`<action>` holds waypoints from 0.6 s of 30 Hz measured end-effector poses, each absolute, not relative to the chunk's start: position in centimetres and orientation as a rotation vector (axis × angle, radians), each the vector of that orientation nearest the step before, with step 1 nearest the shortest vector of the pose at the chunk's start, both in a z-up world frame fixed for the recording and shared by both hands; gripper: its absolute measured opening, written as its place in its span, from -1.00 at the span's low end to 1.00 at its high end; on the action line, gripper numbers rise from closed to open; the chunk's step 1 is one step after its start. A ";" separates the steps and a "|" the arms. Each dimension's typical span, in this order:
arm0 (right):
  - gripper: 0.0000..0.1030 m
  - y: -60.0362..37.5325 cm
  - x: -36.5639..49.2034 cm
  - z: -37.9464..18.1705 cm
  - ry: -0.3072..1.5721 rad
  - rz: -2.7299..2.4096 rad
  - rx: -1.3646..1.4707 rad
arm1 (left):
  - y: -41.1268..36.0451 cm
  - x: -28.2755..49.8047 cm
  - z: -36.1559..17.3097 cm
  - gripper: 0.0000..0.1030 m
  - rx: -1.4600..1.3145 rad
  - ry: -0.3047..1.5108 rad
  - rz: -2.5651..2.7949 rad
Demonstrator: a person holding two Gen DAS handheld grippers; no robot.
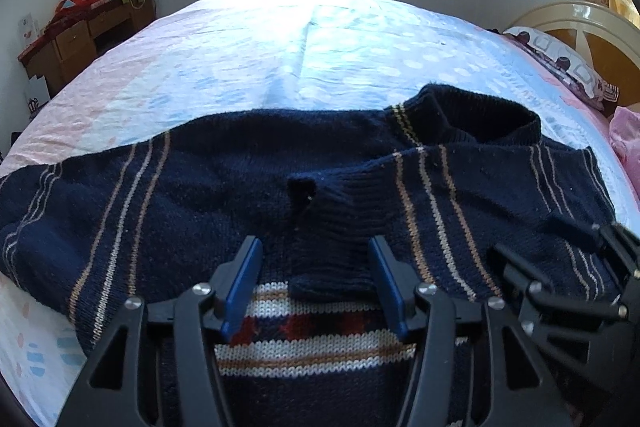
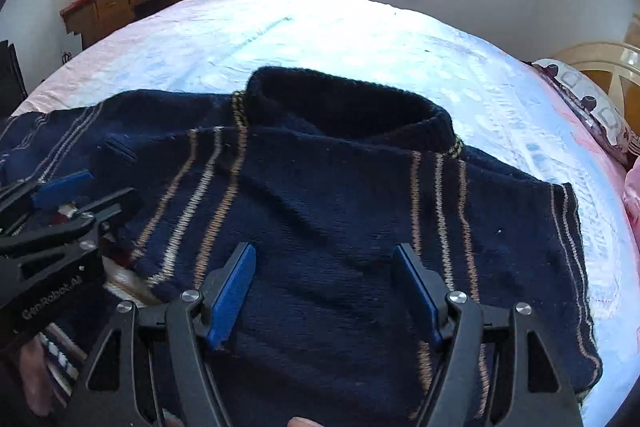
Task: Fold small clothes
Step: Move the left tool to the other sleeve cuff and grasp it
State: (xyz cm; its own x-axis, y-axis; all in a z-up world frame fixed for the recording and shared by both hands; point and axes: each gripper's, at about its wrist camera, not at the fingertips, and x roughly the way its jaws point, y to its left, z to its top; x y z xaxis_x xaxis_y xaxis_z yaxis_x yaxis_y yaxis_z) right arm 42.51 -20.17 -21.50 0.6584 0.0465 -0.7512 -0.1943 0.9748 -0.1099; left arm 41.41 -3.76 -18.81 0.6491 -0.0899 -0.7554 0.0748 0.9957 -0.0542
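Observation:
A navy knit sweater [image 1: 208,195] with tan and white stripes lies flat on the bed, its collar [image 2: 340,107] toward the far side. One sleeve is folded across the body, and its ribbed cuff [image 1: 336,227] lies between the blue pads of my left gripper [image 1: 316,275]. The pads stand apart from the cuff, so that gripper is open. My right gripper [image 2: 326,283] hovers open over the sweater's right half with only flat knit below it. The right gripper [image 1: 560,255] also shows at the left wrist view's right edge. The left gripper [image 2: 76,201] shows at the right wrist view's left edge.
The bed [image 1: 320,47] has a pale blue and pink sheet stretching far beyond the sweater. A wooden desk [image 1: 76,39] with red bags stands at the back left. A pillow [image 1: 560,63], a headboard and pink cloth [image 1: 628,135] sit at the right.

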 end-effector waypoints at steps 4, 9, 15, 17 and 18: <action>0.39 -18.9 41.6 -21.8 0.819 0.163 -0.210 | -3.2 41.3 -18.7 0.14 -0.042 0.861 -0.108; 0.39 -18.5 41.1 -21.8 0.801 0.173 -0.231 | -0.2 39.0 -17.3 0.35 0.004 0.804 -0.047; 0.41 -18.1 41.2 -22.0 0.792 0.149 -0.261 | 7.7 37.2 -16.3 0.50 0.094 0.767 0.149; 0.42 -18.1 41.1 -22.0 0.788 0.145 -0.266 | 10.6 36.9 -16.1 0.50 0.103 0.766 0.219; 0.42 -18.2 41.1 -22.0 0.789 0.146 -0.263 | 12.3 36.8 -16.0 0.50 0.108 0.766 0.258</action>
State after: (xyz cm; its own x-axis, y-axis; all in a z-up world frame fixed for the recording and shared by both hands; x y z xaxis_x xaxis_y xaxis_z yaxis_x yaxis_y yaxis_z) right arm 41.13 -18.18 -21.99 0.6967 0.0314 -0.7166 -0.2267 0.9575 -0.1784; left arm 36.77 12.30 -16.02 0.6913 0.2691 -0.6706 -0.1910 0.9631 0.1895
